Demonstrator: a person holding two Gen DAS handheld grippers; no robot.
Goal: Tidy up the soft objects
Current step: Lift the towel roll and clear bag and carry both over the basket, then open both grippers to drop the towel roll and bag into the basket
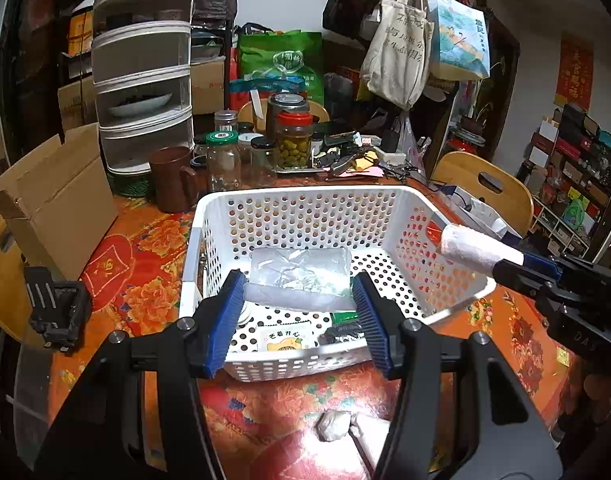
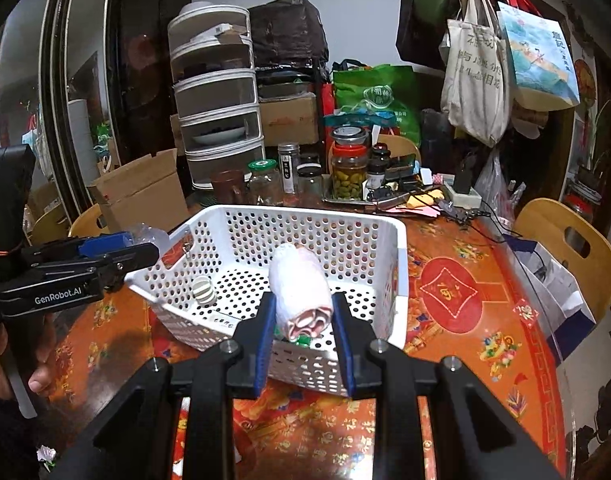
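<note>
A white perforated basket (image 1: 389, 200) stands on the red floral table; it also shows in the right wrist view (image 2: 399, 256). My left gripper (image 1: 299, 280) is shut on a clear plastic soft pack (image 1: 301, 276) held over the basket's inside. My right gripper (image 2: 303, 304) is shut on a rolled white-and-pink towel (image 2: 301, 292), held above the basket's near side; the same roll (image 1: 479, 250) shows over the basket's right rim in the left wrist view. A striped rolled item (image 2: 203, 290) lies in the basket, along with a small card (image 1: 285, 338).
Jars (image 1: 293, 142), a brown mug (image 1: 171, 178), a tiered mesh rack (image 1: 143, 80) and a cardboard box (image 1: 53, 196) crowd the table's far side. A grey crumpled item (image 1: 333, 424) lies on the table near me. Wooden chairs (image 2: 569, 240) stand at the right.
</note>
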